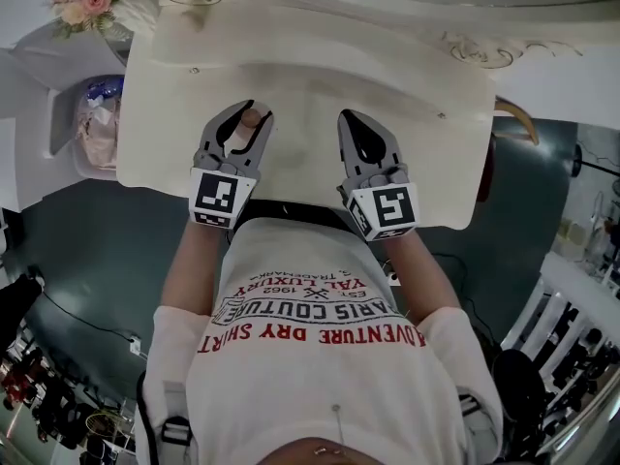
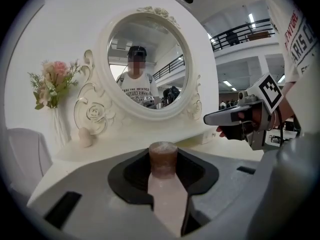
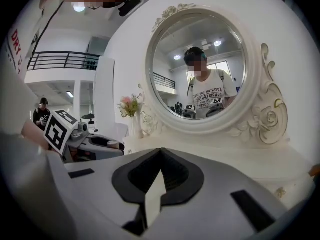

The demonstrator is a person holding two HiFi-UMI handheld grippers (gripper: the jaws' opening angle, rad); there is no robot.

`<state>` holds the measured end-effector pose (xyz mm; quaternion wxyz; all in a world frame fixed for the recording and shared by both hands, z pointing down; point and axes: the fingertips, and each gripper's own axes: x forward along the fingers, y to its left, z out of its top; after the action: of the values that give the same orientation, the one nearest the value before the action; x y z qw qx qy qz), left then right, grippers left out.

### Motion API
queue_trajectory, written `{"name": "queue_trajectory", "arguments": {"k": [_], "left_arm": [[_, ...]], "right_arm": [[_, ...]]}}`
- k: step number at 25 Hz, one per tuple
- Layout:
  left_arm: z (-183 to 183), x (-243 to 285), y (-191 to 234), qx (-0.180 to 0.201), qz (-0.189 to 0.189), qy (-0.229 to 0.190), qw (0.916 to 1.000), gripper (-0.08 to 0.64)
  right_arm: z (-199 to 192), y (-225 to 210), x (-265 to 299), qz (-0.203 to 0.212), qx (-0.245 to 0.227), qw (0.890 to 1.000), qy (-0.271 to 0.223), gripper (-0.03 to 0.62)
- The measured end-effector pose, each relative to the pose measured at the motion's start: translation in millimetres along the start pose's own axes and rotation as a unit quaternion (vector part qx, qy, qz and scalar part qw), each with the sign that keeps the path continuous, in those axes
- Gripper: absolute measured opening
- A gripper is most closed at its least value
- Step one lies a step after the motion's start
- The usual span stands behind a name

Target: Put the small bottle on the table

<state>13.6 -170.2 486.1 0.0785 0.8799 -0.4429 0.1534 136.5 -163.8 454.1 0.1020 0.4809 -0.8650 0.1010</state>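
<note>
The left tongs [image 1: 248, 116] clench the small bottle [image 2: 163, 158] over the white tabletop [image 1: 417, 85]; the right tongs [image 1: 351, 116] are closed, empty.

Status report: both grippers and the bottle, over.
Left gripper shut on small bottle, over table. Right gripper shut, empty. Nothing in the way beneath.

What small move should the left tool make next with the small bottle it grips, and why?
Probably lower the left tool straight down until the small pale pink bottle with a brownish cap rests on the cream table. The jaws clamp it, cap pointing ahead, over bare tabletop, and no view shows it touching yet.
</note>
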Motion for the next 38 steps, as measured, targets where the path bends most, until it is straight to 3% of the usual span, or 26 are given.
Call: {"name": "queue_trajectory", "arguments": {"k": [6, 16, 26, 38], "left_arm": [[-26.2, 19.3, 0.4, -0.008, 0.003, 0.023, 0.9997, 0.138], [-47.5, 44.1, -0.8, 0.010, -0.004, 0.041, 0.9991, 0.137], [-52.3, 44.4, 5.6, -0.010, 0.003, 0.023, 0.9997, 0.138], [-54.4, 43.8, 5.0, -0.003, 0.000, 0.017, 0.9999, 0.138]], "right_arm": [[-21.8, -10.5, 14.4, 0.013, -0.005, 1.000, 0.023, 0.000], [-43.0, -26.2, 33.9, 0.022, 0.001, 0.999, 0.039, -0.002], [-52.3, -27.4, 38.8, 0.023, 0.008, 0.999, 0.038, 0.000], [-47.6, -28.4, 31.1, 0.011, 0.007, 0.999, 0.037, -0.002]]}}
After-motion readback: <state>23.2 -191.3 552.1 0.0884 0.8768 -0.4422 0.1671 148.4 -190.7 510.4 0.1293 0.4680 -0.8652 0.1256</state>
